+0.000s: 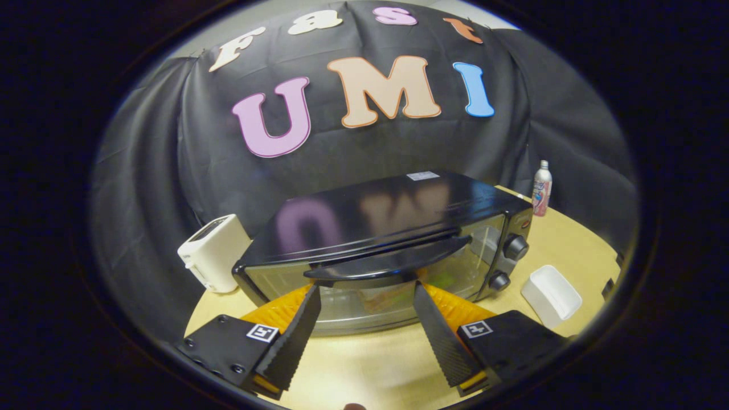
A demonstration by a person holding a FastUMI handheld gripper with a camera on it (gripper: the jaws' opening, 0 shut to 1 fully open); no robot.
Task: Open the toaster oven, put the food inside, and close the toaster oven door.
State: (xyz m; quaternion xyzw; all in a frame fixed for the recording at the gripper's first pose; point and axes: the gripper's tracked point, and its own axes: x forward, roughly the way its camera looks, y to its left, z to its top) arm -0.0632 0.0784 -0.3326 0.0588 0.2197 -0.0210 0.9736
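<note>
A black toaster oven [398,210] stands on the wooden table [364,364], angled with its front toward me. Its glass door [347,304] stands upright against the oven's front, and I cannot tell if a small gap is left. The long black handle [387,262] runs across the door's top. Through the glass I see blurred food [447,279], green and reddish. My gripper [366,289] is open, its black ribbed fingertips [307,302] wide apart just under the handle, close to the glass. Nothing is between them.
A white toaster [213,253] sits left of the oven. To the oven's right are a white rectangular dish [551,295] and, farther back, a small bottle [541,188]. Two black knobs [515,247] are on the oven's right panel. Bare tabletop lies under the fingers.
</note>
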